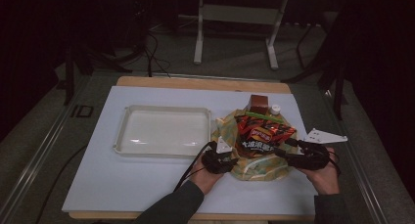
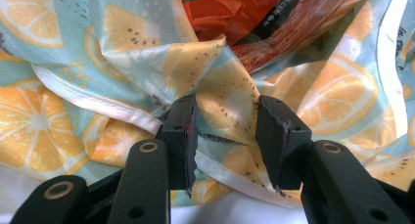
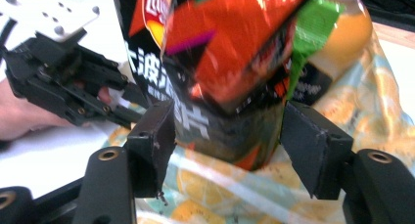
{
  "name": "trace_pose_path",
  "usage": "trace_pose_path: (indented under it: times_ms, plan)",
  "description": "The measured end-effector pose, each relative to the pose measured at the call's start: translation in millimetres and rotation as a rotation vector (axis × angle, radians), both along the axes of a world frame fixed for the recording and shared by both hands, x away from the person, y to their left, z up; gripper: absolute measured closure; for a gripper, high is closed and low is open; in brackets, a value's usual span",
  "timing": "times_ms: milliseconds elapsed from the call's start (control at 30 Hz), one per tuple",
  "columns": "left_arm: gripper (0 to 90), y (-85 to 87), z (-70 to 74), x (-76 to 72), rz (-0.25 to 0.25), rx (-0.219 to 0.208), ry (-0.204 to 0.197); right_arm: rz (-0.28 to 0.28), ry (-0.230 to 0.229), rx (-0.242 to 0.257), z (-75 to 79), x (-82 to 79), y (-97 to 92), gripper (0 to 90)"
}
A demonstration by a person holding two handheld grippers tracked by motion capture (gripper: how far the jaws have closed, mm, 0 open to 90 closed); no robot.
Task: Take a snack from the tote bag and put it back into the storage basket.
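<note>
A citrus-print fabric bag (image 1: 254,169) lies on the white mat, holding a red and black chip bag (image 1: 262,136). My left gripper (image 1: 232,160) is at the bag's left edge. In the left gripper view, that gripper (image 2: 225,131) is shut on a raised fold of the bag's fabric (image 2: 220,87), with the chip bag (image 2: 235,13) beyond. My right gripper (image 1: 283,153) is at the bag's right side. In its own view, the right gripper (image 3: 227,136) is open, its jaws either side of the chip bag's (image 3: 230,62) blurred lower end.
A white tray (image 1: 166,107) sits left of the bag. A brown box (image 1: 258,104), a white-capped bottle (image 1: 275,108) and a green packet (image 1: 259,116) stand at the bag's far end. The orange bottle (image 3: 342,33) is behind the chips. Bare mat lies in front.
</note>
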State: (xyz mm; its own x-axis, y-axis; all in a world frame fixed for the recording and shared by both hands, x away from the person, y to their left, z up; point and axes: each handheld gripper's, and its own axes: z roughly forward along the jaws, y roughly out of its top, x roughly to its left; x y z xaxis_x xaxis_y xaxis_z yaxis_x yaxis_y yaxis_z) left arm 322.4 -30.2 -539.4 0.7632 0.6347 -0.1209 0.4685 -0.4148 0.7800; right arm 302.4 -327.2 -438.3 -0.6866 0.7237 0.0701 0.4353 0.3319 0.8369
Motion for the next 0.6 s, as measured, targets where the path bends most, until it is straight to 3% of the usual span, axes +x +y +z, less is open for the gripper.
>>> trace_pose_path:
  times_ms: [267,600]
  plan:
    - [59.2,-0.1,-0.1,0.3,-0.001,0.001,0.003,0.025,-0.014,0.008,8.8,9.0,10.5,29.6]
    - [59.1,-0.3,-0.2,0.5,-0.001,0.002,0.006,0.014,-0.006,0.034,12.9,23.4,14.7,25.5]
